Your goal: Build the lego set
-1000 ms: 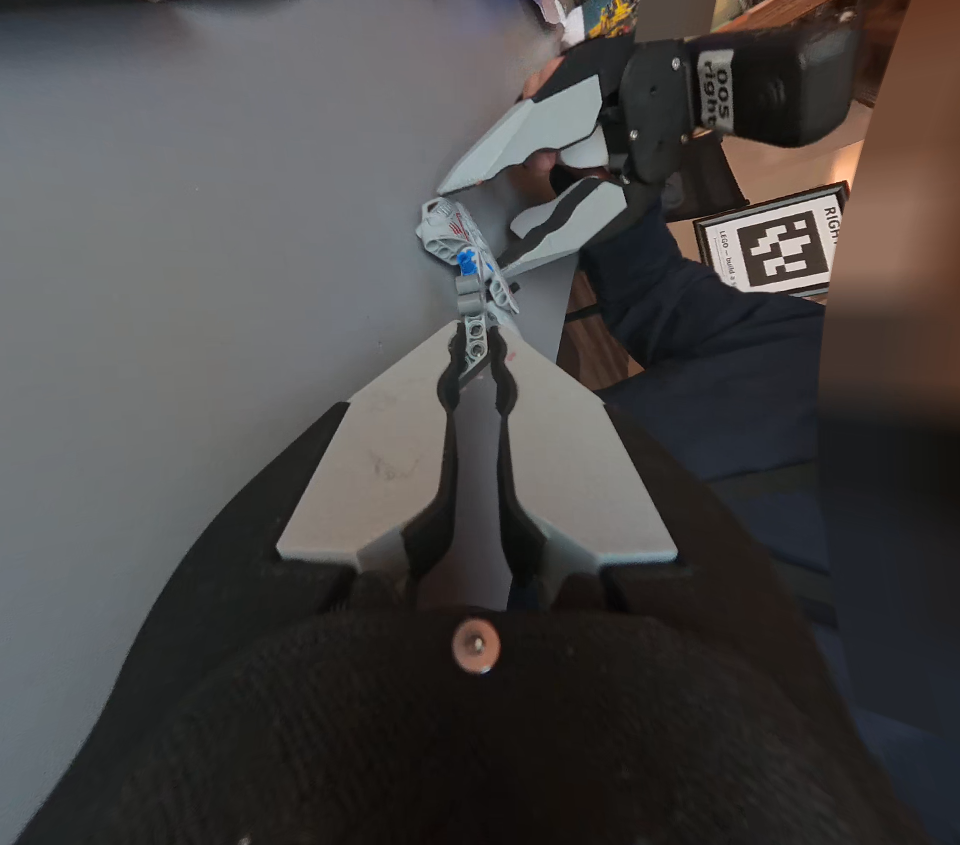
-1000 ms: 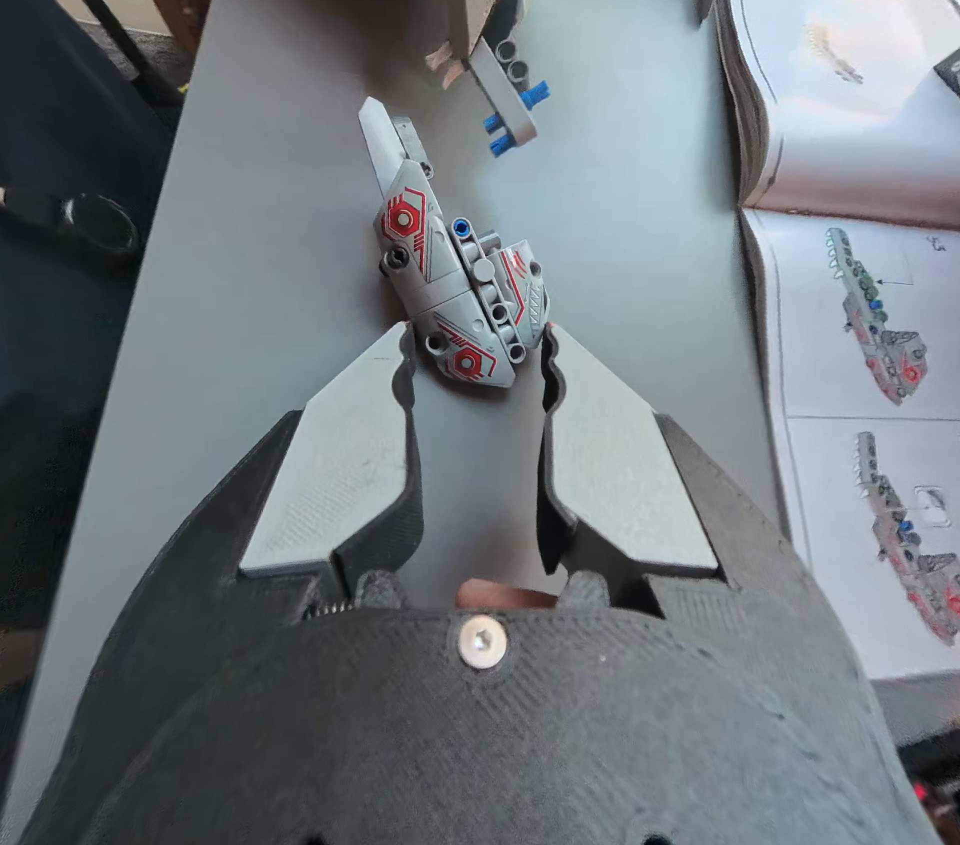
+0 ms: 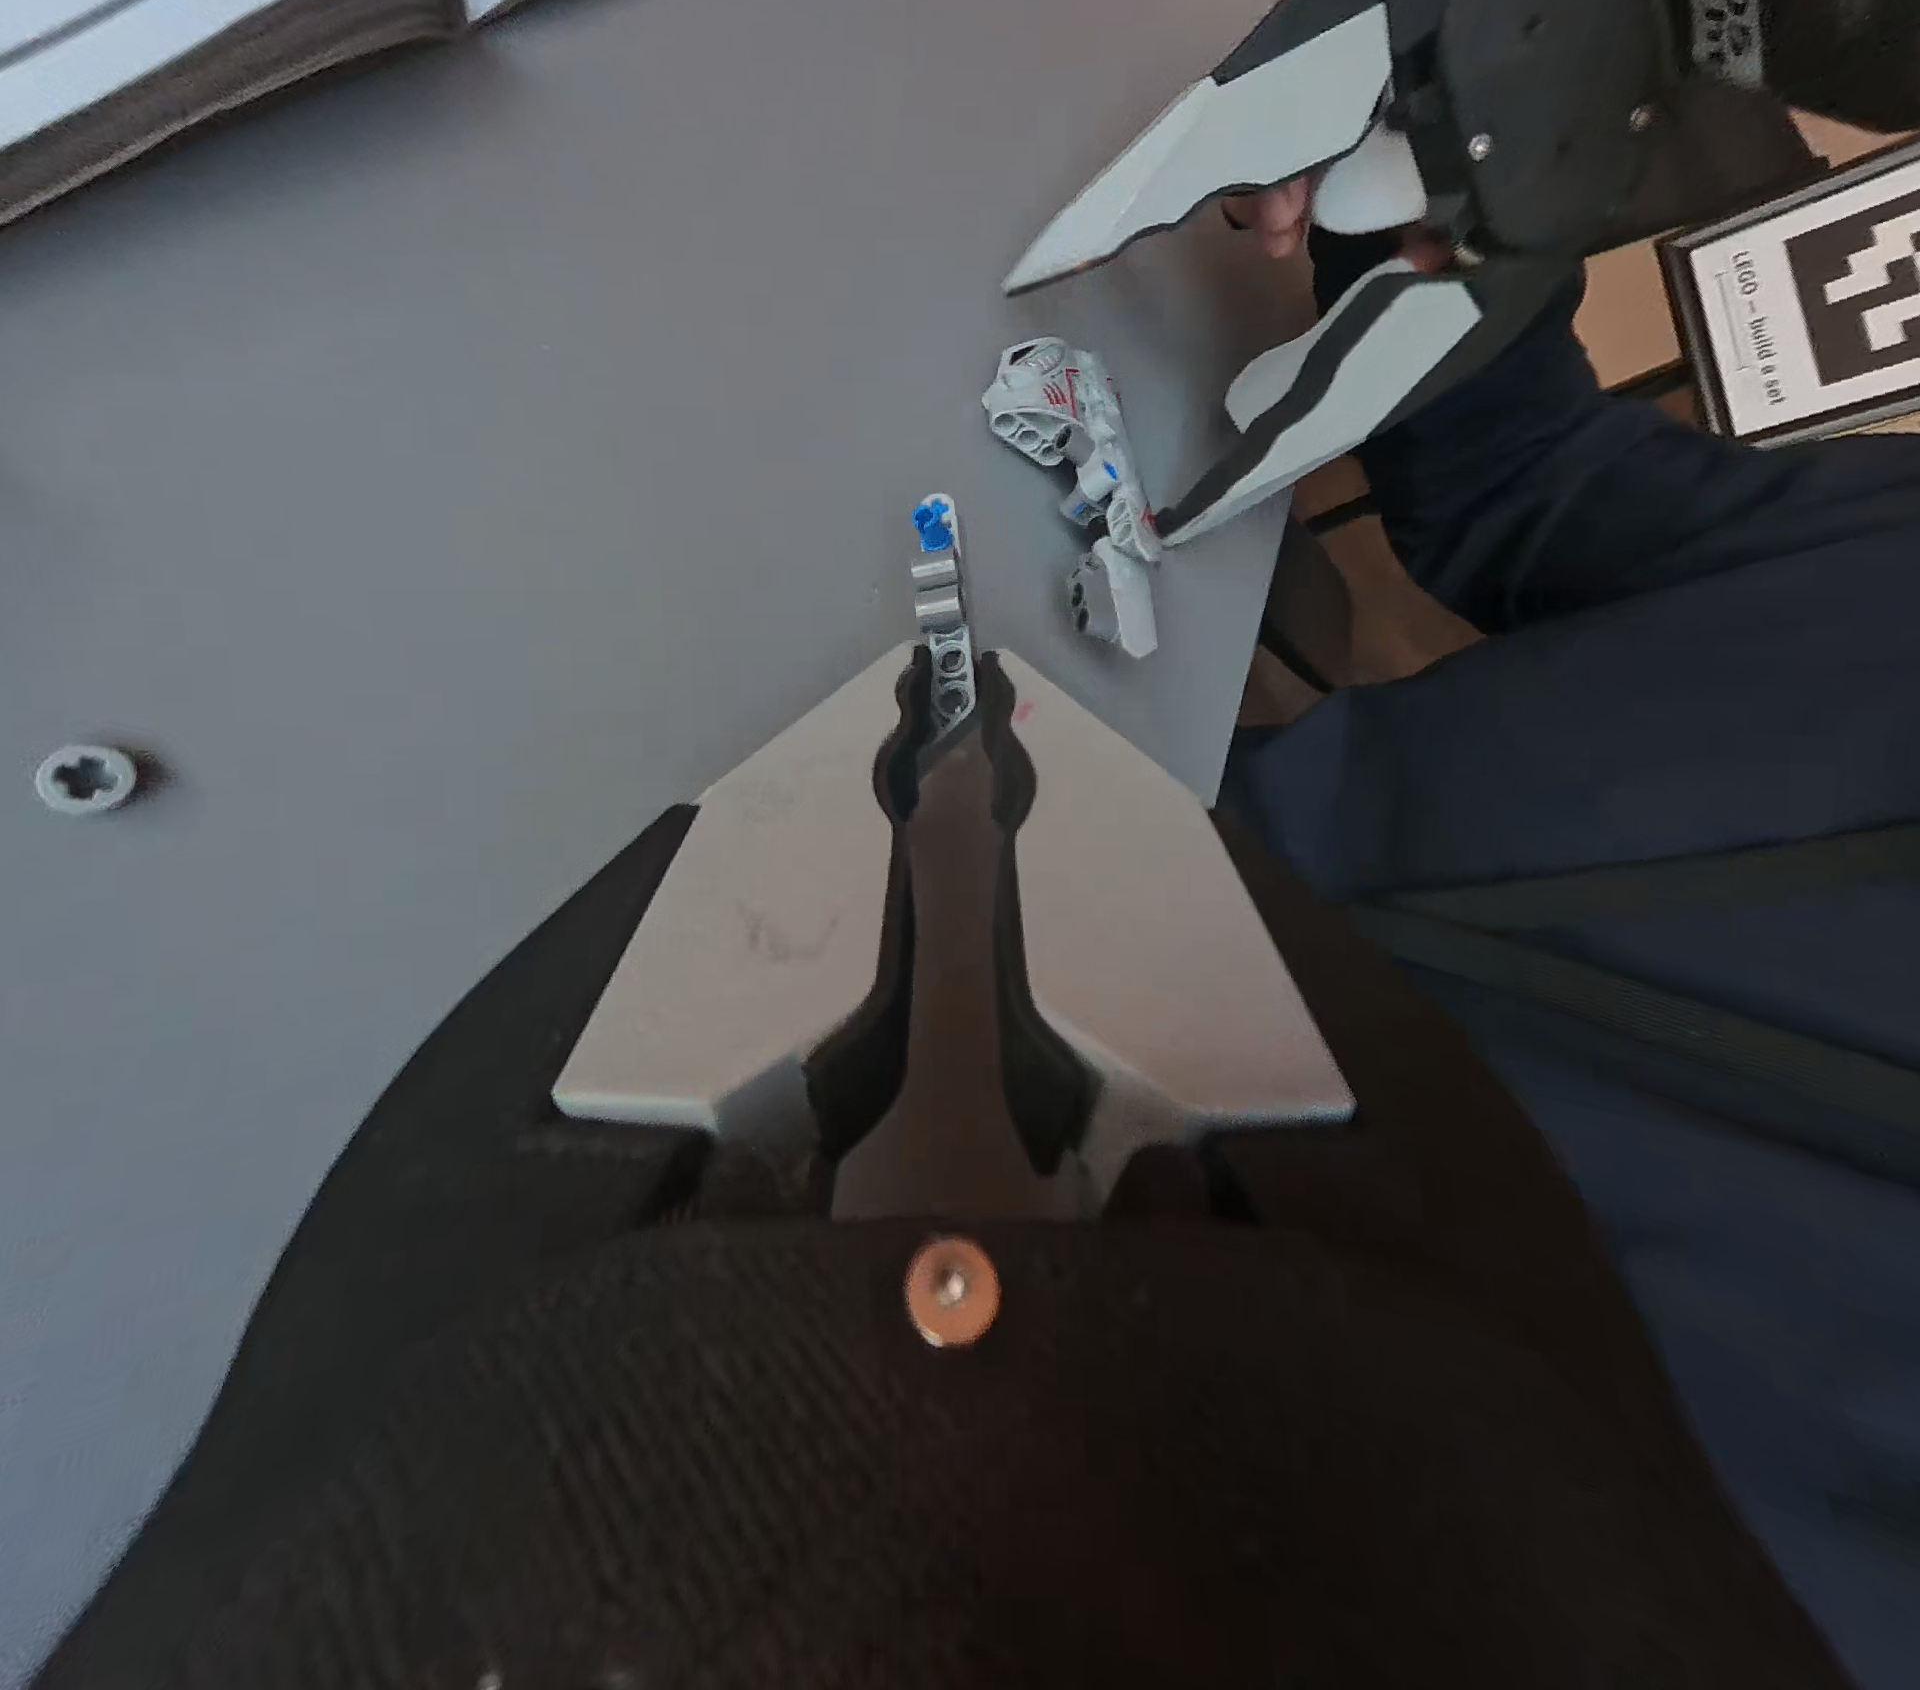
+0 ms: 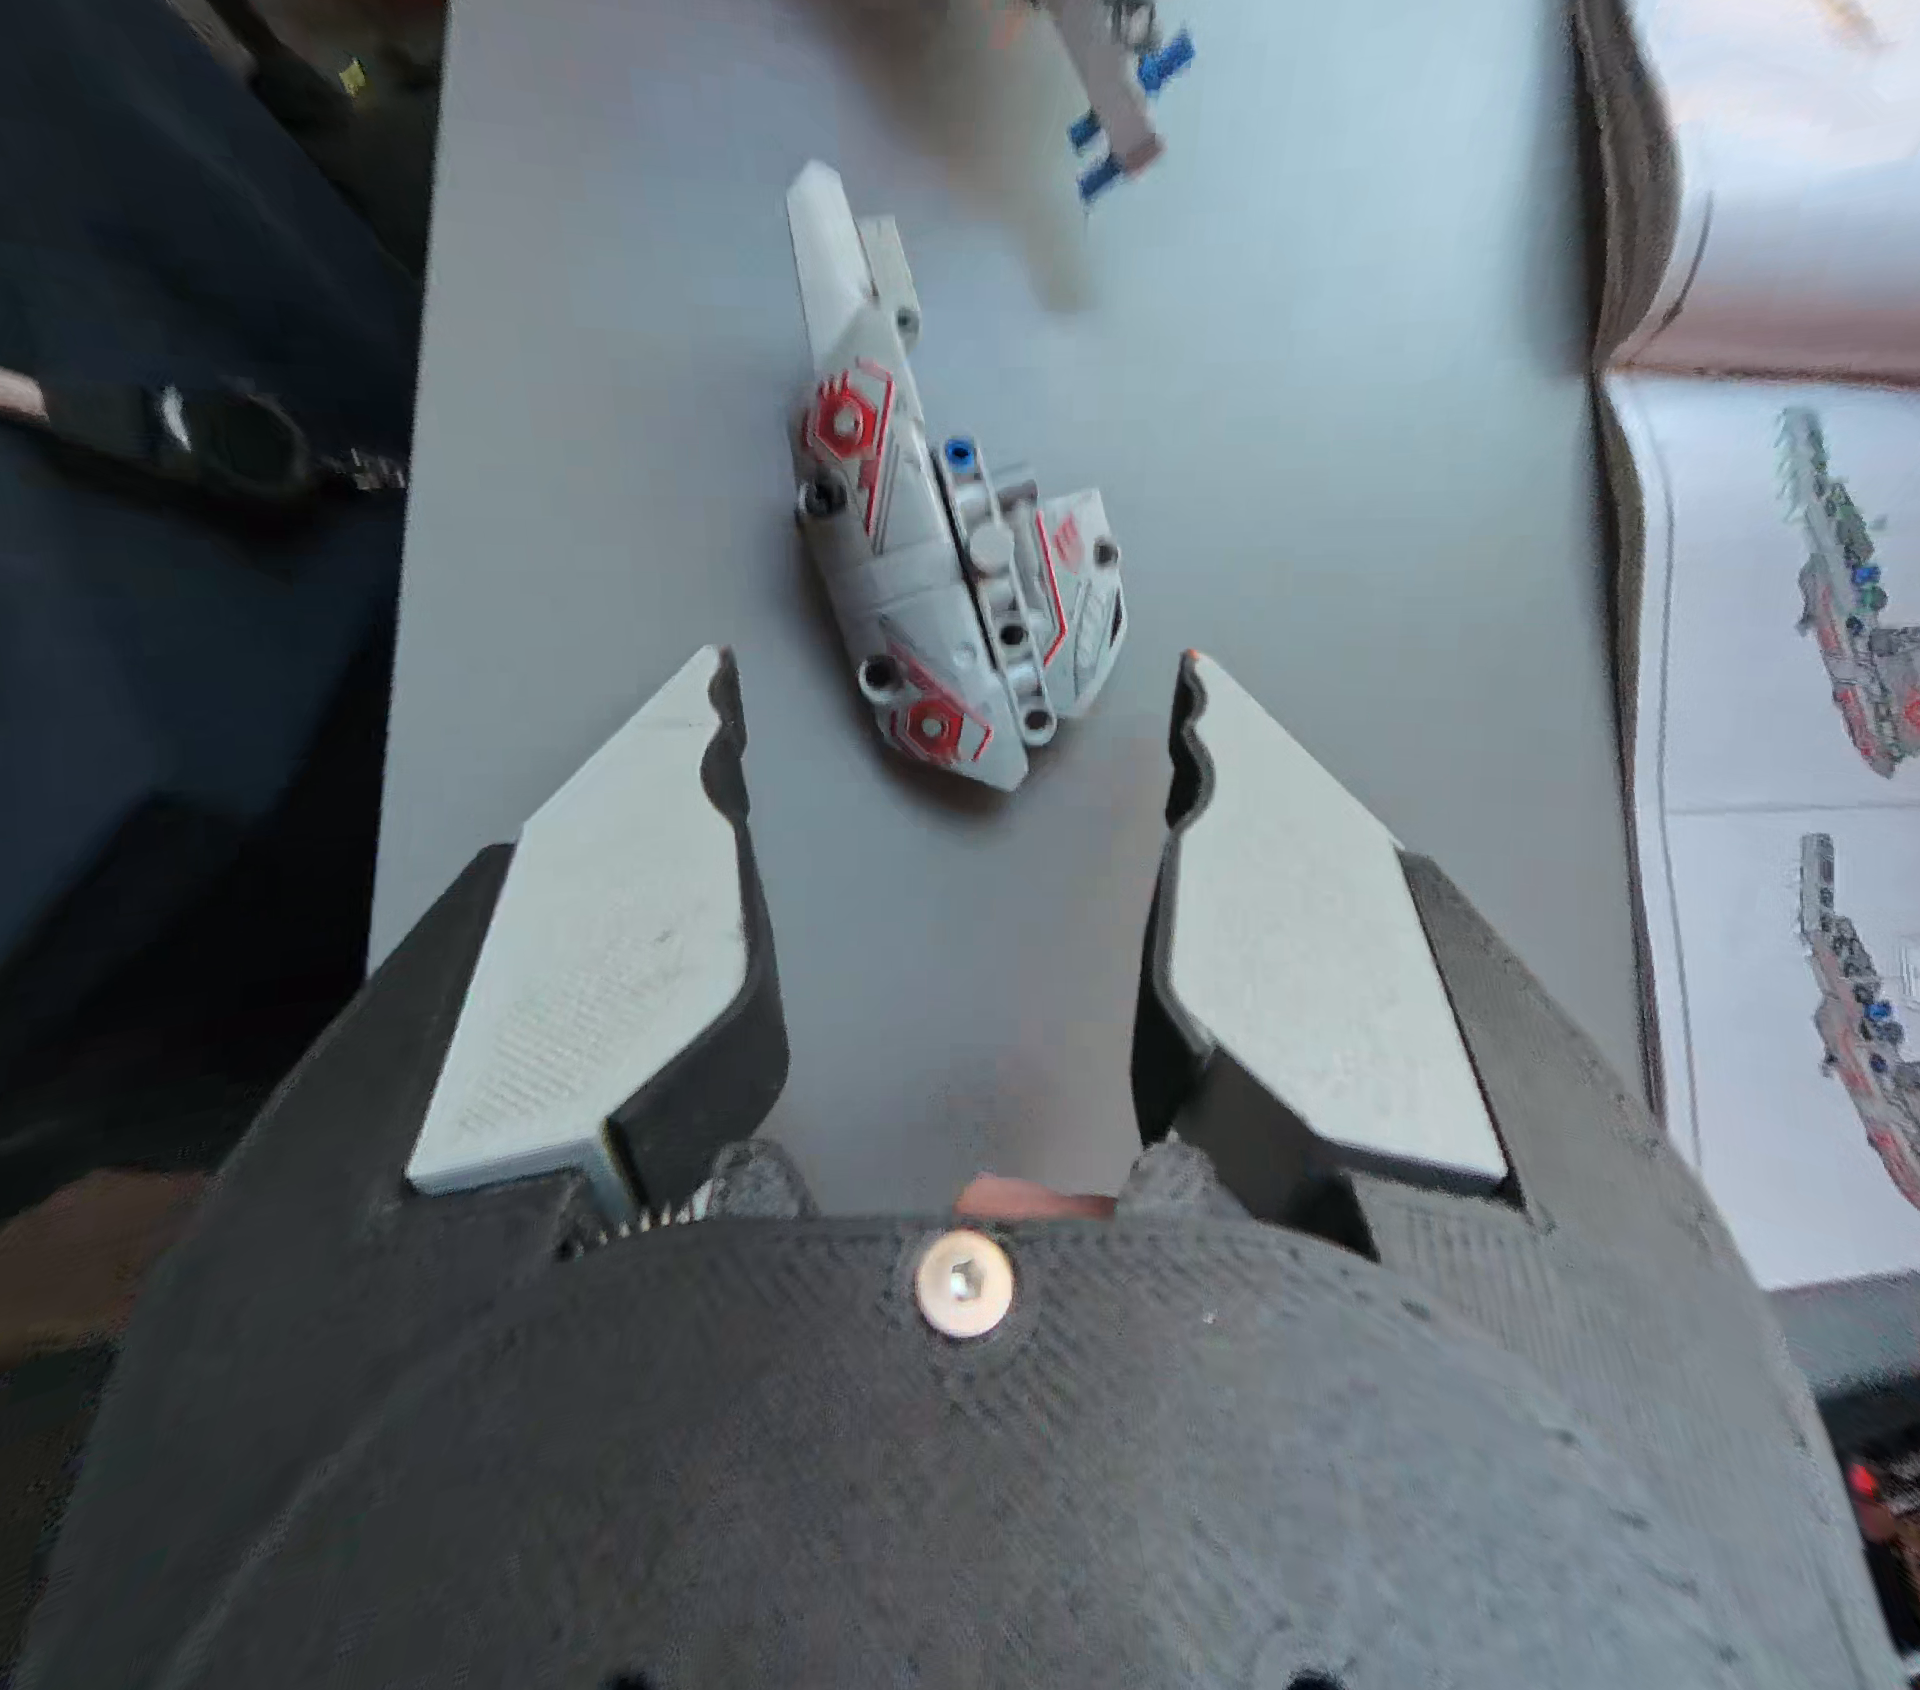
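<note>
A partly built grey lego model with red markings and a blue pin (image 4: 951, 560) lies flat on the grey table (image 4: 1299, 414), near the table's edge on the left of the right wrist view. It is long and tapered, its pale pointed end facing away from the right gripper (image 4: 954, 695) and its broad end nearest to it. That gripper is spread wide, nothing between its grey fingers (image 4: 613, 934), and the model's broad end lies just ahead of the gap between the fingertips. In the left wrist view the same model (image 3: 1081, 477) lies on the table close to its corner, with the lower fingertip of the right gripper (image 3: 1086, 404) at or just beside its end; whether they touch cannot be told.

The left gripper (image 3: 951, 690) is pinched narrow on a slim grey lego beam with holes and blue pins at its far end (image 3: 943, 601); the beam sticks out past the fingertips, to the left of the model and apart from it. In the right wrist view this beam (image 4: 1117, 71) is blurred, far beyond the model.

A small round grey lego part with a cross-shaped hole (image 3: 86, 778) lies alone, well to the left. An open instruction booklet with pictures of the model (image 4: 1787, 705) lies along the table's right side in the right wrist view. A framed black-and-white marker card (image 3: 1808, 300) stands off the table.
</note>
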